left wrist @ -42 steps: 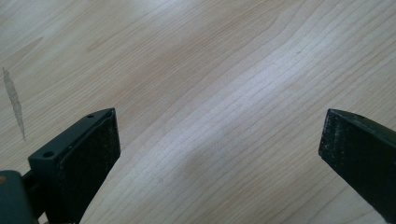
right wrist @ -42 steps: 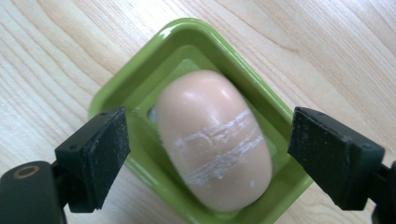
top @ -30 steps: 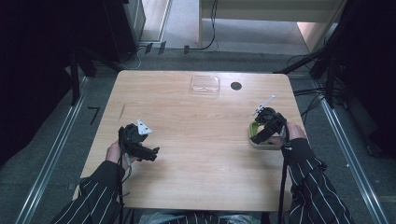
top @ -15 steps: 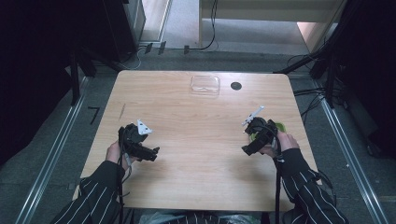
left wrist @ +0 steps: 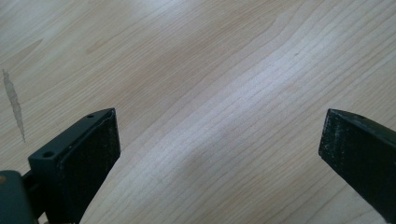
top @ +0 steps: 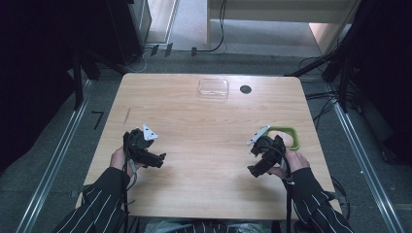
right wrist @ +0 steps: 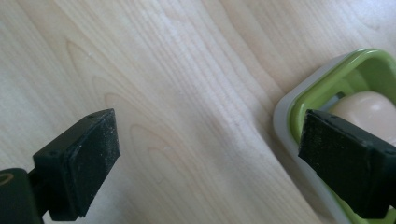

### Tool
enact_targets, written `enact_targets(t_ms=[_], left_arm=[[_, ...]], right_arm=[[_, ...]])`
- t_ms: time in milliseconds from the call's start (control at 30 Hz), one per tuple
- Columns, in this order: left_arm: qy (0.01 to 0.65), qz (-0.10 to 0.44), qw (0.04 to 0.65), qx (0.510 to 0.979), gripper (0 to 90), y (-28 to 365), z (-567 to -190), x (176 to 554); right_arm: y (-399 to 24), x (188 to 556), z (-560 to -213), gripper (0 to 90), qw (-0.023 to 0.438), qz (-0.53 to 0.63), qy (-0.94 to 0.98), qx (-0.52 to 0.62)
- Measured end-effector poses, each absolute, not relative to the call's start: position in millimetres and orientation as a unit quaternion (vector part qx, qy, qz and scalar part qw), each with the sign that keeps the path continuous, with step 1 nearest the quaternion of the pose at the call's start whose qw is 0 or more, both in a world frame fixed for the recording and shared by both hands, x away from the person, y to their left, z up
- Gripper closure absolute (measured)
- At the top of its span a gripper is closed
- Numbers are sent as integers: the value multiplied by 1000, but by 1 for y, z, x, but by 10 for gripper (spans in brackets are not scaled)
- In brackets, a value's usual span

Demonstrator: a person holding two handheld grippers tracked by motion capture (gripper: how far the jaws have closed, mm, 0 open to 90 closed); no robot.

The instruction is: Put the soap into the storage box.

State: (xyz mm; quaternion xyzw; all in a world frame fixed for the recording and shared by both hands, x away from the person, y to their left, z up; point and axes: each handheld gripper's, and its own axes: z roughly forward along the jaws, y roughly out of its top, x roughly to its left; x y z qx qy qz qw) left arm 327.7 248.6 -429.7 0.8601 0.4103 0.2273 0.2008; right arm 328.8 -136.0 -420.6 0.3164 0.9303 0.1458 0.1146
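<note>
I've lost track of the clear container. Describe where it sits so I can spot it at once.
Start at the wooden table and go to its far edge, near the middle. The clear container lies there, just left of a small dark disc. It is see-through and rectangular, unlike the green tray by the right gripper.

Green container (right wrist: 327,88) cut off by right and bottom edges in right gripper view; right jaw covers part of it. Pale round thing (right wrist: 369,109) inside, at 3 o'clock: mostly hidden, kind unclear. In high view, right gripper (top: 262,156) hides container's near-left corner. Small dark disc (top: 245,89) at table's 12 o'clock: too small to tell.
</note>
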Motion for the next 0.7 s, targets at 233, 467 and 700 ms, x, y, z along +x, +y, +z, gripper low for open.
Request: enact_targets(t_ms=[233,467,700], left_arm=[[410,227,201,860,0,248,-430,328],[411,225,201,860,0,247,-431,328],[409,225,199,862,0,245,-431,329]], right_arm=[[-135,313,-430,52,107,137,937,302],[-138,303,-439,51,103,126,940,300],[-140,303,-442,53,103,120,942,297]])
